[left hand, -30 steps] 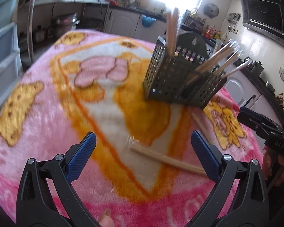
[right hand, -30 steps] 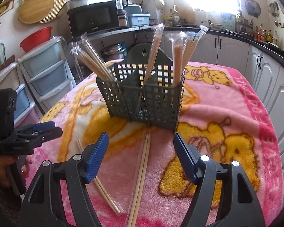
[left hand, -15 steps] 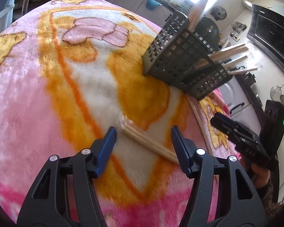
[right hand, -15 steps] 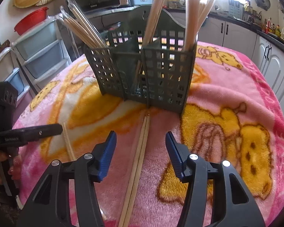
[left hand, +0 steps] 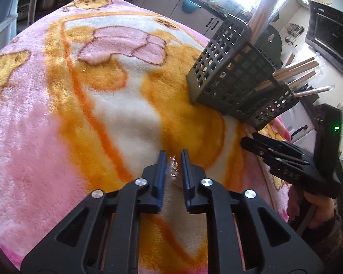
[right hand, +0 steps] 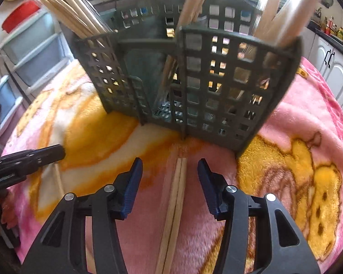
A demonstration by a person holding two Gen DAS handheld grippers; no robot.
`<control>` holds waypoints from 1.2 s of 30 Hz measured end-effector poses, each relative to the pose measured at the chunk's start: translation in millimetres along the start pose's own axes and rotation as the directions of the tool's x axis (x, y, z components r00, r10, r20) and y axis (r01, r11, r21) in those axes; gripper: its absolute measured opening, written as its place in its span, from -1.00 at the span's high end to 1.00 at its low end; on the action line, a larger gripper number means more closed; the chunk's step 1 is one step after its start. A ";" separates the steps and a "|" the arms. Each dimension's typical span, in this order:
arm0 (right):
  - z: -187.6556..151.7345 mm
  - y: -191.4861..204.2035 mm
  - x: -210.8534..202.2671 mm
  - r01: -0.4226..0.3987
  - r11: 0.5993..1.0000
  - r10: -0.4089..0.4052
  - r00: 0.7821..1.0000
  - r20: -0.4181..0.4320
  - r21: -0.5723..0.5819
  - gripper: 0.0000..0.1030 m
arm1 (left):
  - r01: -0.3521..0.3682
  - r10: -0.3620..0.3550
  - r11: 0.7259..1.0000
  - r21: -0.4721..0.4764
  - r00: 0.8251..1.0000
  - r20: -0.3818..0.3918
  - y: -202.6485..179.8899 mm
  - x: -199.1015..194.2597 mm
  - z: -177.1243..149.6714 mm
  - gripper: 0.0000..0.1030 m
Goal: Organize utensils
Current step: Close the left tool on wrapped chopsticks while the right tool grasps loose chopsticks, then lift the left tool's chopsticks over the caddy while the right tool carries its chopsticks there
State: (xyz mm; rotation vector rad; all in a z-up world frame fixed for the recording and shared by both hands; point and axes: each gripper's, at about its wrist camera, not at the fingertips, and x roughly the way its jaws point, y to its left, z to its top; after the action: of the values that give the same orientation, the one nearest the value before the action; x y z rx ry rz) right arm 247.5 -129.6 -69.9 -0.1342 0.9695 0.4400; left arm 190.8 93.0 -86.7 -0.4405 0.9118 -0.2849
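Tabletop: covered by a pink and orange fleece blanket (left hand: pixel 57 114); its rounded edge falls away at the far side and at the right, with kitchen cabinets beyond.
Open room: bare blanket spreads wide to the left of the left claw (left hand: pixel 172 159); to its right the space is tighter, taken by the caddy and the right claw (left hand: pixel 258 143).
Caddy: a dark grey perforated utensil caddy (right hand: pixel 217 86) stands upright near the middle, wrapped chopsticks leaning out of its compartments.
Left claw: jaws closing, drawn almost together on the clear-wrapped end of a chopstick pair (left hand: pixel 173 171) lying on the blanket; whether the pads already press it I cannot tell.
Right claw (right hand: pixel 170 175): jaws half spread and closing, pads clear of the wood between them.
Second chopstick pair (right hand: pixel 177 196): flat on the blanket, long axis running from the near edge straight toward the caddy's front corner, tip just short of its base.
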 end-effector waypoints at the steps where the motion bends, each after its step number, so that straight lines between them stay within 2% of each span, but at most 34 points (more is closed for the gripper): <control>1: 1.2 0.7 1.5 0.008 1.000 -0.008 1.000 -0.001 0.001 0.07 | 0.014 -0.014 1.000 -0.010 1.000 0.000 3.2 -0.2 0.1 0.89; 4: 4.7 1.6 3.7 0.023 1.000 -0.023 1.000 -0.002 0.011 0.21 | 0.028 -0.028 1.000 -0.009 1.000 0.002 5.4 -1.0 0.6 0.92; 8: 9.2 3.0 2.9 0.010 1.000 -0.010 1.000 0.001 -0.008 0.76 | 0.057 -0.058 0.998 0.019 0.998 0.028 -2.1 -6.8 3.4 0.95; 11: 11.4 2.5 -4.2 -0.019 1.000 0.019 1.000 0.012 0.000 0.89 | 0.078 -0.081 0.996 0.052 0.995 0.065 -13.2 -18.4 10.1 0.95; 15: 13.9 -0.3 -29.6 -0.072 0.997 0.071 0.995 0.072 0.010 0.89 | 0.109 -0.118 0.990 0.086 0.986 0.117 -28.1 -38.1 21.6 0.95; 23: 19.2 1.5 -93.8 -0.143 0.990 0.143 0.964 0.222 -0.016 0.89 | 0.167 -0.208 0.967 0.192 0.953 0.219 -68.6 -80.6 48.1 0.98; 30: 22.9 1.4 -146.2 -0.154 0.987 0.160 0.924 0.347 -0.046 0.89 | 0.207 -0.278 0.936 0.286 0.932 0.234 -110.9 -96.9 59.6 0.98; 36: 24.0 -2.6 -178.3 -0.147 0.988 0.157 0.890 0.429 -0.055 0.89 | 0.213 -0.308 0.908 0.361 0.923 0.230 -142.3 -101.4 65.9 0.98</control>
State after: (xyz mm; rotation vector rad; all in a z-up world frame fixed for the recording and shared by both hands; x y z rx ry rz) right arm 180.4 -178.3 89.8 0.0230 0.5371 0.5961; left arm 177.5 27.0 87.5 -0.2813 0.5074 -0.5991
